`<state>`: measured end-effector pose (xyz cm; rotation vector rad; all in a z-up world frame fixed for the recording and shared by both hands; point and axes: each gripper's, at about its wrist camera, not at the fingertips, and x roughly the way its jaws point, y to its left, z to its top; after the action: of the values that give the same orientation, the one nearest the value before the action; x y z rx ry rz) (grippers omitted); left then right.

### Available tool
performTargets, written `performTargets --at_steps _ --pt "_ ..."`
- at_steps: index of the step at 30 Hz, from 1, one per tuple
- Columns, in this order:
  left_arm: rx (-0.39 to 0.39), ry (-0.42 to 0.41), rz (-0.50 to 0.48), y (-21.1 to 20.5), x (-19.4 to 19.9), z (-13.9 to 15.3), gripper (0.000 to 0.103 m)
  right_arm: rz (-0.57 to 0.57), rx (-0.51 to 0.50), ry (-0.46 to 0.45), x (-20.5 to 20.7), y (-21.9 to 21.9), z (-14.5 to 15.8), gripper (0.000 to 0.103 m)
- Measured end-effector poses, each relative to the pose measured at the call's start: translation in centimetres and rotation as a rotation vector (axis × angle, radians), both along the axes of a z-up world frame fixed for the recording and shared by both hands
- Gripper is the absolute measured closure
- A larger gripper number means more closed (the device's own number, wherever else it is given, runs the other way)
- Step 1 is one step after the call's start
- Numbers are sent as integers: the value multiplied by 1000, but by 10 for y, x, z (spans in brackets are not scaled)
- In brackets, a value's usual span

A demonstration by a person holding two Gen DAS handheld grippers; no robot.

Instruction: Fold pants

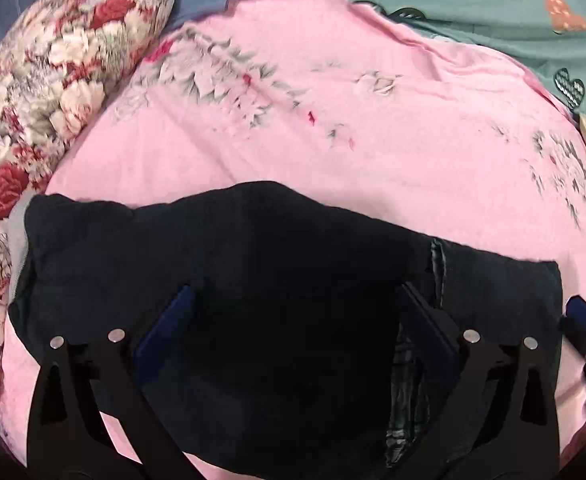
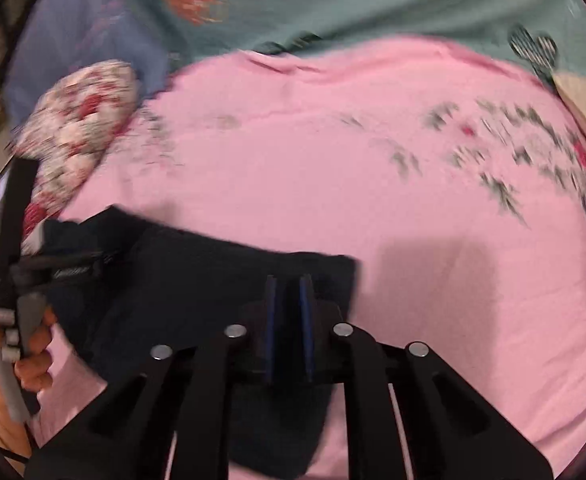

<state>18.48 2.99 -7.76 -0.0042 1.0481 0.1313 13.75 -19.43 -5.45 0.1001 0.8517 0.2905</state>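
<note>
The dark pants (image 1: pixel 229 264) are spread on the pink bed (image 1: pixel 333 140), beneath the wide-spread left hand-held gripper (image 1: pixel 293 300). The right hand-held gripper (image 2: pixel 289 308) is nearly closed over their edge; whether cloth is pinched cannot be told. Soft, limp fabric is best gripped at corners.

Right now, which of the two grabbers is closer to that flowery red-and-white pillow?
Left. The left gripper hangs open over the dark pants beside the pillow; the right gripper works the pants' far end.
</note>
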Motion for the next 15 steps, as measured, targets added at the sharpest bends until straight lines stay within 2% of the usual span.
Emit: performTargets --at_steps 1,2,3,5,7,9,11,15 --pt "65 41 11 -2 2 -11 2 70 -9 -11 -9 10 -3 61" --pt "94 95 28 0 4 -22 2 96 -57 17 -9 17 -13 60" --pt "38 80 46 8 -5 -18 3 80 -124 59 -6 20 -26 59" --pt "-11 20 44 19 -25 0 3 33 -126 69 -7 15 -30 59" --pt "6 -61 31 34 -51 26 2 32 -72 36 -21 9 -16 57" --pt "54 -77 61 54 -67 39 2 38 -12 -4 -35 1 -7 55" --pt "57 -80 123 85 -76 47 2 6 -27 -15 -46 -5 -1 49" --pt "15 -44 371 174 -88 47 2 -80 -82 -40 -58 -20 1 40"
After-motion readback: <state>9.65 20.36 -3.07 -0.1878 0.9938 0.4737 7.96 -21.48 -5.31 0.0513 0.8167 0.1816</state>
